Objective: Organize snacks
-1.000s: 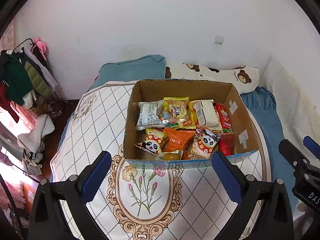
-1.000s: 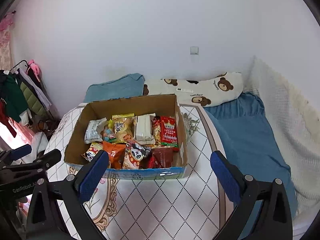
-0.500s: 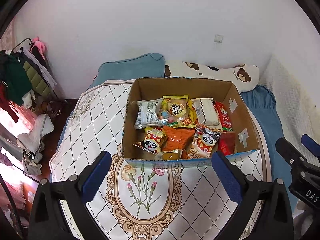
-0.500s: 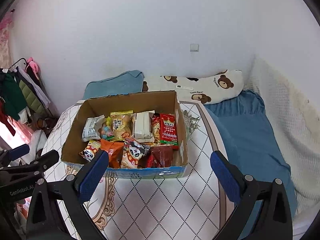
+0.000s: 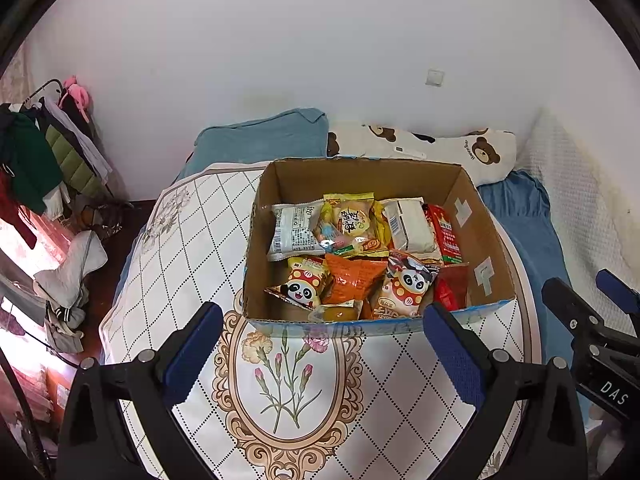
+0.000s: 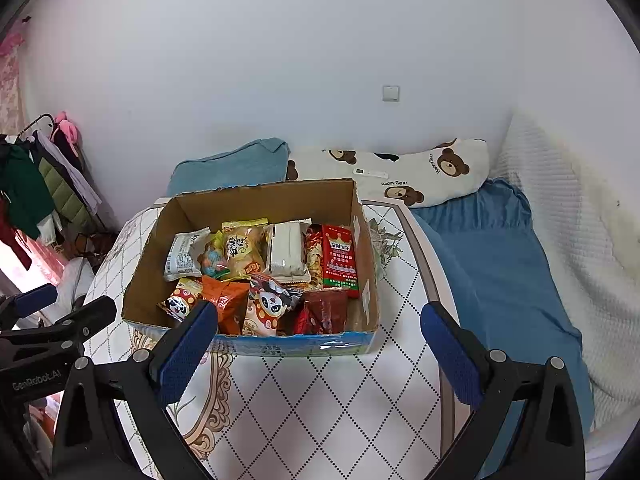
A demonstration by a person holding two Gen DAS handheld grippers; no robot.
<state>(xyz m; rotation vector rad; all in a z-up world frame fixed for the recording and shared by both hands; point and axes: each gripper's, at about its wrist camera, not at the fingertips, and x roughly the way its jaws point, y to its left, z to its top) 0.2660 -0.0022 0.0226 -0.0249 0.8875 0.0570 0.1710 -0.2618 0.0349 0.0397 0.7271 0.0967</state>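
Both grippers, left (image 5: 322,340) and right (image 6: 318,340), hang wide open and empty, having drifted slightly back from the cardboard box (image 5: 486,248) at twelve o'clock, snack packets (image 5: 356,256) piled inside.

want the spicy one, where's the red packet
In the box, along its right wall, beside the white pack: the red packet, seen in both views.

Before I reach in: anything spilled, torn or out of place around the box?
Nothing spilled. All snack packets sit inside the cardboard box, loosely heaped and overlapping rather than sorted. Its near rim looks rough and ragged. Both grippers are open, empty.
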